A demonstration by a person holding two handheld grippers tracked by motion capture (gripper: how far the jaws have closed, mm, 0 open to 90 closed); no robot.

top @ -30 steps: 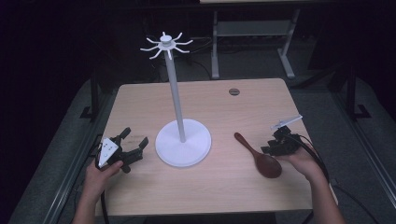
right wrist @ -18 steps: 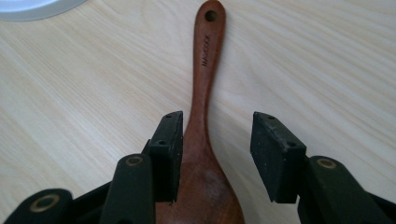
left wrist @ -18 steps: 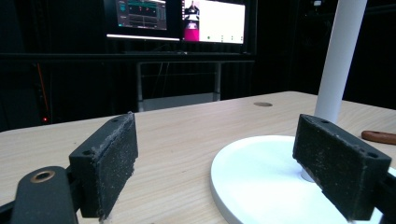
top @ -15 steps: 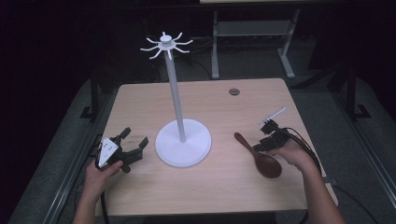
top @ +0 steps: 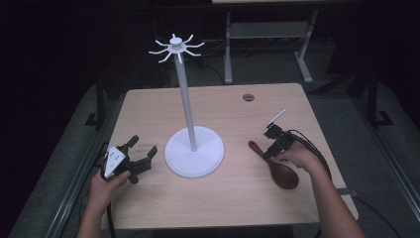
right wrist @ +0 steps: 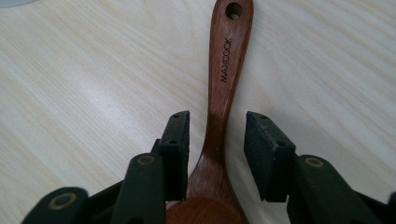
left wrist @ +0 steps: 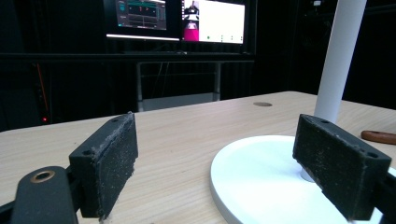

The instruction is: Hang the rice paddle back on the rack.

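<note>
While the two black pads [right wrist: 177,154] of the right gripper [right wrist: 215,156] stand parted on either side of a wooden spoon [right wrist: 223,93], neither pad presses the wood: a narrow gap shows on each side of the handle's neck, just above the bowl. The spoon lies flat on the table [right wrist: 70,84], its handle running away from the jaws, with a hang hole near the far end and the word MAXCOOK burnt along it. From above, the right gripper [top: 274,140] is tilted down over the spoon [top: 275,167], which lies to the right of the white stand [top: 193,154], handle end toward the stand's round base and dark bowl toward the table's near edge. The right hand [top: 296,156] grips the tool from behind, a cable trailing back along the forearm.

To the left of the stand, the left gripper [top: 142,152] rests low over the table [top: 148,104], jaws wide apart and holding nothing, pointed toward the stand's base; the left hand [top: 105,184] holds it from the near side. In the left gripper view its pads [left wrist: 109,163] frame the white base [left wrist: 261,182] and pole, with the spoon's handle tip [left wrist: 378,136] beyond at the right. The stand's pole rises from the base to a crown of short curved hooks
</note>
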